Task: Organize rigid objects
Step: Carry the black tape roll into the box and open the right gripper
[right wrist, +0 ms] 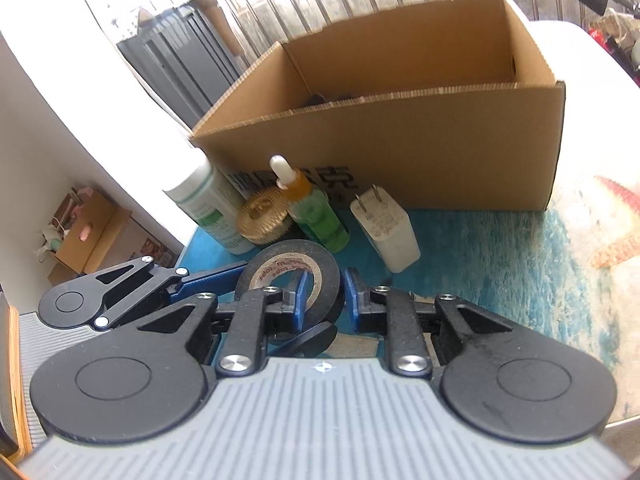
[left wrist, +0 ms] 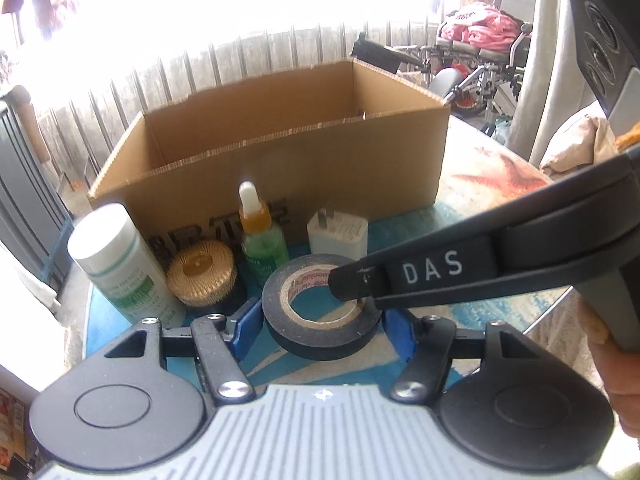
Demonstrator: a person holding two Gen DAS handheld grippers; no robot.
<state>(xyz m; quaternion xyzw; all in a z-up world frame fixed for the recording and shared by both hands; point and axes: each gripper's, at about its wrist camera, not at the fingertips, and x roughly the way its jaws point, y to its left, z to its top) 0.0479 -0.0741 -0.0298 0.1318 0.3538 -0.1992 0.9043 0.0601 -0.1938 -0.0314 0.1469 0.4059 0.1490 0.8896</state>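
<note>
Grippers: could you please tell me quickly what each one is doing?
Left gripper: fingers grip the tape roll's outer sides.
Right gripper: shut on the roll's wall.

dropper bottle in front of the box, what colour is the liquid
Green, under an amber collar and a white dropper bulb: the dropper bottle shows best in the left wrist view.

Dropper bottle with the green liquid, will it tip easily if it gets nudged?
Probably: the dropper bottle stands tall on a narrow base, so a high push would likely topple it. It may knock the white charger close beside it. It looks smooth, so pads might slip.
</note>
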